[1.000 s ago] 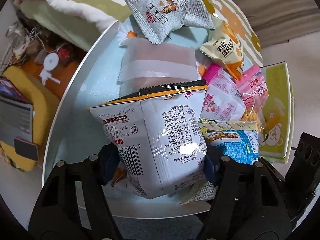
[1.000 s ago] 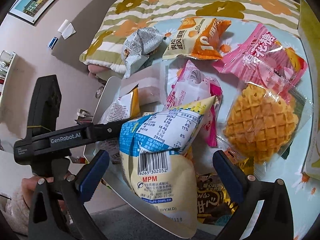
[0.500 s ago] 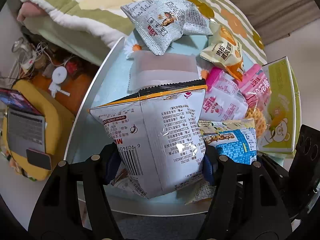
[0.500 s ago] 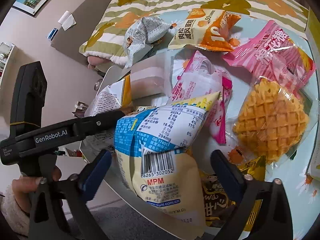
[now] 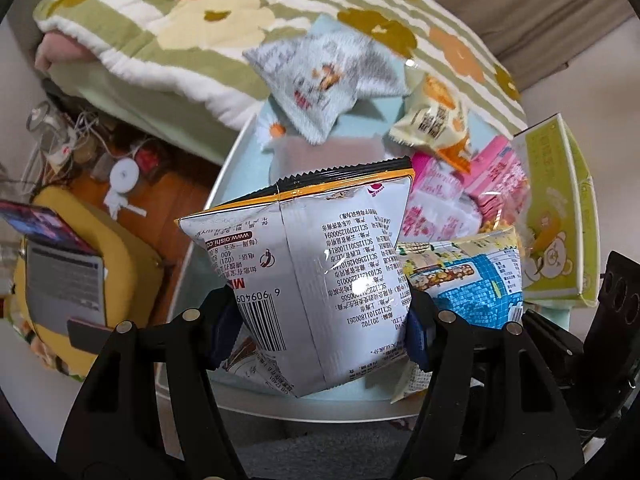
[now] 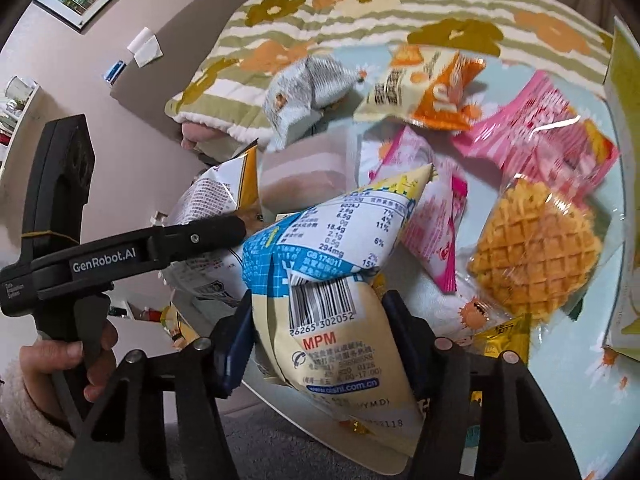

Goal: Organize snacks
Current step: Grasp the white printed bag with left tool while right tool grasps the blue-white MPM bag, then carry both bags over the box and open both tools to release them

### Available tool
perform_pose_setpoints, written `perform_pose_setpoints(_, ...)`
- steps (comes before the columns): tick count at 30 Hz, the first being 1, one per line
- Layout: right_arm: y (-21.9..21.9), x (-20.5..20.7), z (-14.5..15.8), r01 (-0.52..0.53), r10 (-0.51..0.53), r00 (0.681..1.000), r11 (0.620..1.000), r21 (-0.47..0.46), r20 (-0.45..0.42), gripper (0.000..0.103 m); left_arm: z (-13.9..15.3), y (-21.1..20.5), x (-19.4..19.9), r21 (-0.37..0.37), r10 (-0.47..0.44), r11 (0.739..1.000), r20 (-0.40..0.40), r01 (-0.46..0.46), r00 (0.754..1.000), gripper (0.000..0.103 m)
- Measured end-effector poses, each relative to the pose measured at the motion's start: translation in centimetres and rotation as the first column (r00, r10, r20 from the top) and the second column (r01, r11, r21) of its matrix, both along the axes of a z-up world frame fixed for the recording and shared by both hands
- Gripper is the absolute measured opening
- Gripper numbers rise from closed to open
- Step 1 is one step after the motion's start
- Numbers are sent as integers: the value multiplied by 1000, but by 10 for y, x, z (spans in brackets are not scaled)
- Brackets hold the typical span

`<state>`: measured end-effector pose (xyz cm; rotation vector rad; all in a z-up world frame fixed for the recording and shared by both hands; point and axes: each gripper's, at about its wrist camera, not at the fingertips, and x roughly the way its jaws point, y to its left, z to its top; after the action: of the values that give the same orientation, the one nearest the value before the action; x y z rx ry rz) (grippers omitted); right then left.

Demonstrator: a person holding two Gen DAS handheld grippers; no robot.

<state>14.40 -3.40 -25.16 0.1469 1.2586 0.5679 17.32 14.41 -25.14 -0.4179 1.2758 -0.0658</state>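
My left gripper (image 5: 320,328) is shut on a white snack bag with a black and orange top seal (image 5: 312,264), held upright over the near edge of a pale blue table (image 5: 240,168). My right gripper (image 6: 320,344) is shut on a cream and blue snack bag with a barcode (image 6: 332,280), just to the right of the left one. The white bag also shows in the right wrist view (image 6: 216,196), and the cream and blue bag shows in the left wrist view (image 5: 472,280). The left gripper's body (image 6: 120,252) crosses the right wrist view.
Loose snacks lie on the table: a grey packet (image 5: 324,80), an orange and cream packet (image 6: 424,84), pink packets (image 6: 540,136), a wrapped waffle (image 6: 536,248). A yellow-green box (image 5: 556,224) stands at the right. A flowered blanket (image 5: 200,20) lies behind; a laptop (image 5: 60,276) lies at the left.
My right gripper has closed onto the cream and blue bag. Both grippers have lifted and pulled back a little, so the table shows farther away. The left gripper kept its hold.
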Motion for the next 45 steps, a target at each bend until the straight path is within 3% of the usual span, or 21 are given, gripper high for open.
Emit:
perform_pose_setpoints(9,-27,-15,48,118,-116,985,993,-7,125,56,42,-5,8,10,-88,996,109,88,990,63)
perform_pose_setpoints(15,-71,-16,95,237,-235,947,971,16,220,56,79,-39,25,25,-180,984,192,179,965,63)
perform_pose_setpoints(22,-156,-8,137,347,-338,886,937,29,318,56,125,-120,57,42,-277,960,288,277,917,63)
perform_pose_setpoints(29,-250,11,158,401,-384,852,916,28,354,56,155,-231,91,42,-331,940,341,338,880,63)
perform_pose_setpoints(36,-332,32,166,442,-416,835,897,12,361,56,155,-339,129,25,-379,920,313,391,871,63)
perform_pose_setpoints(42,-369,50,161,459,-433,832,888,7,346,56,132,-401,154,67,-434,900,233,431,870,64)
perform_pose_setpoints(45,-380,56,154,467,-447,833,884,16,326,56,118,-423,162,93,-479,877,193,471,856,64)
